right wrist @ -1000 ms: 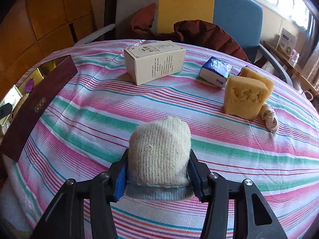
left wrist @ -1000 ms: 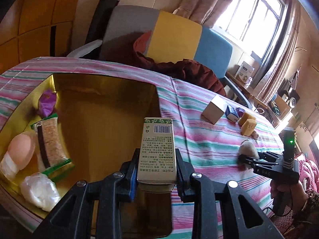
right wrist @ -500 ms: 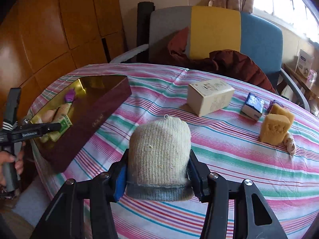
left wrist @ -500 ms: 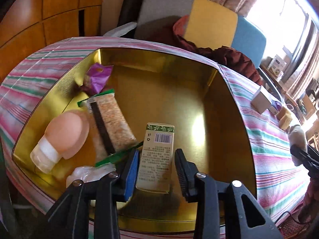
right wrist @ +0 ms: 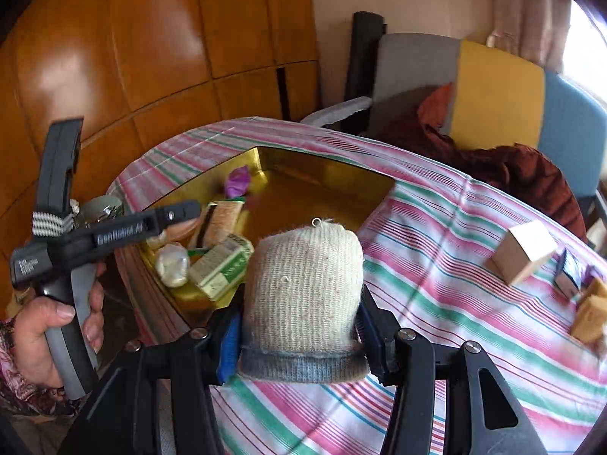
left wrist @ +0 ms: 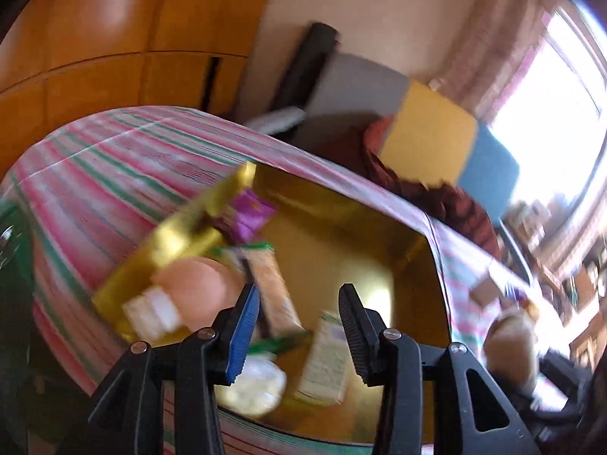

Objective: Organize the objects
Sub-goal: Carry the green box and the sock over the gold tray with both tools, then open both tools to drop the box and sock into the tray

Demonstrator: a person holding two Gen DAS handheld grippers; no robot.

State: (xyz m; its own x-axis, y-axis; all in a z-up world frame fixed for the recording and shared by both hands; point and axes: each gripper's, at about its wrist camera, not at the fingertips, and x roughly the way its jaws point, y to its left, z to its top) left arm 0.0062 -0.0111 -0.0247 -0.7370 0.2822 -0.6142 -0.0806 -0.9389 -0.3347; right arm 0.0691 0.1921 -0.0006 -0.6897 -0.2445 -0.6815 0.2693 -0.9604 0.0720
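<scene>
A gold box [left wrist: 436, 276] [right wrist: 326, 168] lies open on the striped tablecloth. In it lie a green-and-white carton [left wrist: 326, 360] [right wrist: 222, 263], a snack bar [left wrist: 273, 292], a peach bottle [left wrist: 193, 292], a purple packet [left wrist: 250, 212] and a white bundle [left wrist: 254, 383]. My left gripper [left wrist: 299, 337] is open and empty above the carton, and it also shows in the right wrist view [right wrist: 114, 227]. My right gripper [right wrist: 299, 333] is shut on a rolled cream knit sock [right wrist: 303, 295], held just right of the box.
On the cloth to the right are a beige carton [right wrist: 527, 252], a blue packet [right wrist: 569, 275] and yellow sponges [right wrist: 590, 311]. A chair with a dark red garment [right wrist: 504, 163] stands behind the table. A wooden wall is at the left.
My left gripper has opened and let go of the green-and-white carton, which now lies in the gold box, and it has pulled back. My right gripper has carried the sock left toward the box.
</scene>
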